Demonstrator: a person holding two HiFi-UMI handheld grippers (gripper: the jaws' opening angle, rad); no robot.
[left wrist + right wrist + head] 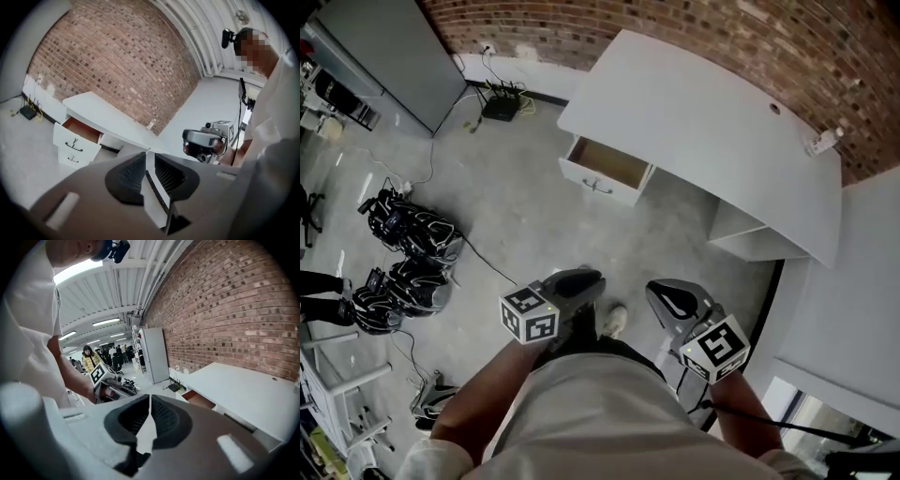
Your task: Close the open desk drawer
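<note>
The white desk (703,122) stands against the brick wall, and its top drawer (598,185) is pulled out, showing a brown, empty inside. In the left gripper view the drawer (75,143) lies far off at the left; in the right gripper view it (202,401) shows beyond the jaws. Both grippers hang well short of the desk, over the floor in front of the person. My left gripper (581,277) has a narrow gap between its jaws and nothing in it (150,159). My right gripper (672,292) has its fingertips together and holds nothing (150,399).
Black bags (417,239) and cables lie on the floor at the left. A black box with cords (502,103) sits by the wall, next to a grey cabinet (394,47). A shut lower drawer (70,159) sits under the open one. People (89,359) stand far behind.
</note>
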